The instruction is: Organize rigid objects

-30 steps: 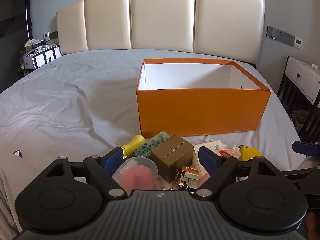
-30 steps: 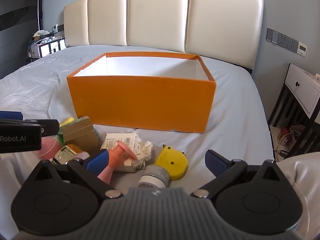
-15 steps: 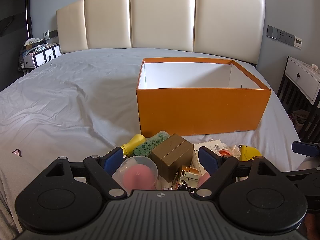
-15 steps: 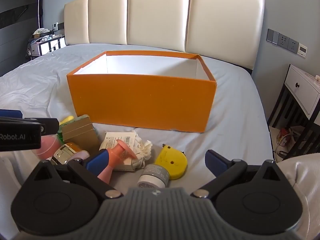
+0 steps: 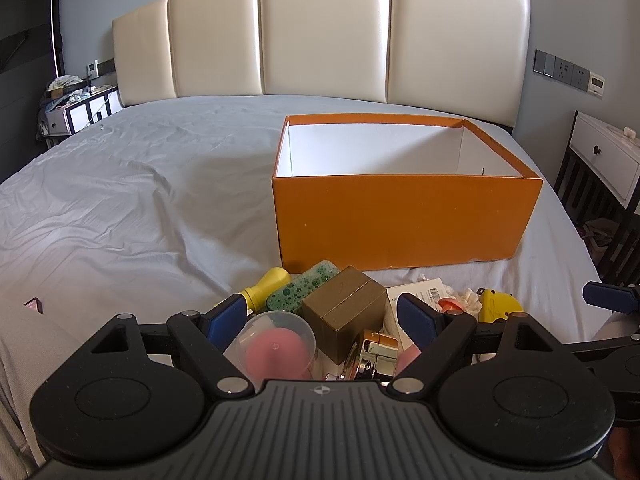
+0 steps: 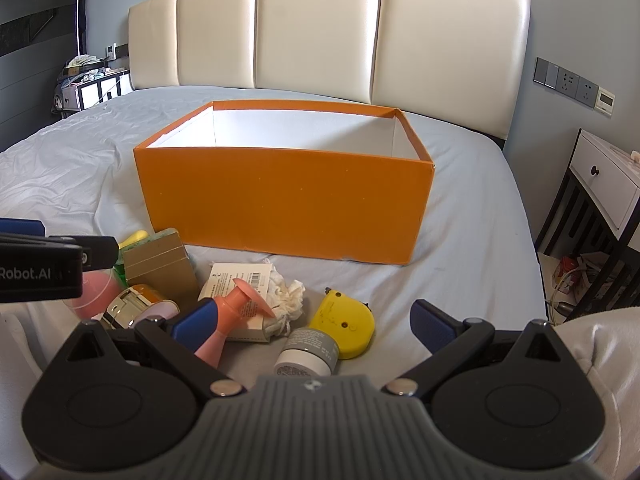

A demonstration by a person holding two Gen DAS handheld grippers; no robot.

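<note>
Left hand-held gripper [image 5: 322, 316]: fingers spread wide, nothing between the pads. It hangs low over the near end of the clutter on the bed [image 5: 120, 200]. Inside its span: a clear cup with a pink insert [image 5: 276, 344] at 7 o'clock, a brown cardboard box [image 5: 345, 312] dead centre, a shiny gold metal item [image 5: 374, 354] at 5 o'clock. Just beyond the left fingertip, 11 o'clock, a yellow bottle [image 5: 269, 284] lies beside a green sponge [image 5: 303, 284].

Right hand-held gripper [image 6: 316, 322]: also spread, empty. A salmon-pink bottle [image 6: 232, 324] lies tilted against its left finger; a small grey-and-white jar [image 6: 306, 352] sits on its side between the fingers at 6 o'clock, touching a yellow rounded case [image 6: 346, 324] toward 1 o'clock. At 11 o'clock, a white labelled packet [image 6: 240, 280] with a white crumpled bundle [image 6: 286, 296] next to it. The left tool's side shows at 9 o'clock in this view.

Orange box [image 6: 288, 200]: open top, white inside, standing on the bed at 12 o'clock beyond the whole pile; floor of the box is out of sight. None of the loose items can be seen inside it.

Farther out: cream padded headboard [image 6: 320, 28] at 12 o'clock; white nightstand [image 6: 604, 176] at 3 o'clock.
</note>
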